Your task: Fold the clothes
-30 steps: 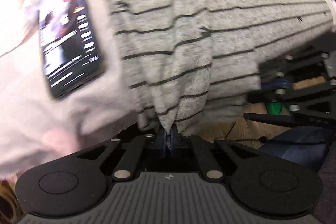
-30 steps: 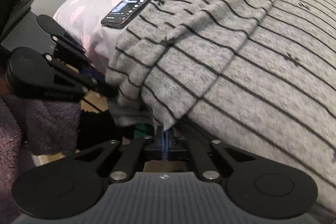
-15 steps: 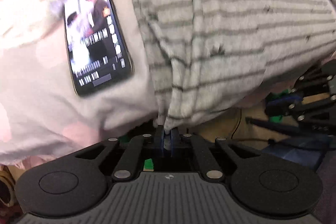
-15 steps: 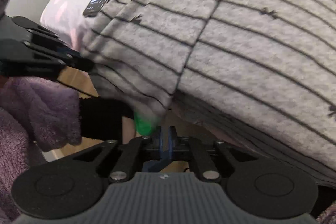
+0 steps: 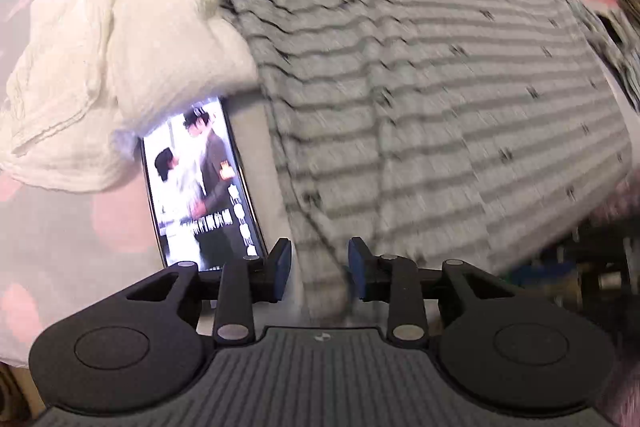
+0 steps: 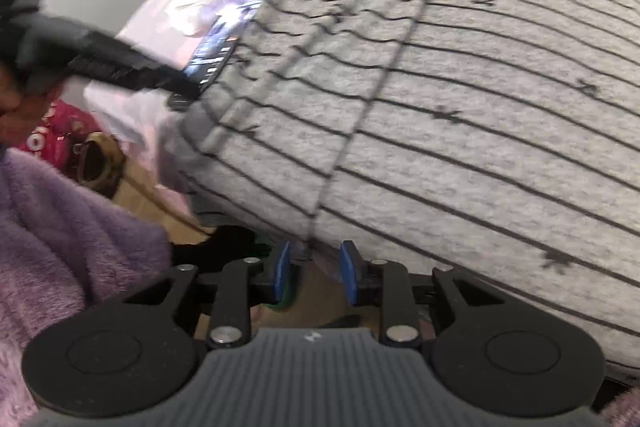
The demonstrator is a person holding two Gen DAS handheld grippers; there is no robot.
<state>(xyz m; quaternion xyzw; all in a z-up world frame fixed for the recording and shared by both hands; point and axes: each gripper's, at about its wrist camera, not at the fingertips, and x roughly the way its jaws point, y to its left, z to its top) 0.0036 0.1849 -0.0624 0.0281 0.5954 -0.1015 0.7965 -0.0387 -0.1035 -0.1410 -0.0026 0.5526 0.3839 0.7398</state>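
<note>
Looking down both wrist cams, I see the grey striped shirt (image 5: 440,99) spread flat on the bed (image 5: 52,227), its near edge hanging over the side toward me. My left gripper (image 5: 319,269) has just been opening; jaws stand partway apart, w/ the shirt's lower corner in the gap but the pads (image 5: 282,267) not pressing on it. Right gripper (image 6: 312,273) has also just been opening, jaws partway apart, nothing between them; the shirt hem sits just above and beyond the pads. A lit phone (image 5: 204,187) lies on the bed just beside the shirt's left edge, partly tucked under a cream cloth (image 5: 120,39). In the right cam the left gripper shows as a dark blurred shape near the phone, and a purple fleece sleeve (image 6: 68,227) fills the lower left.
</note>
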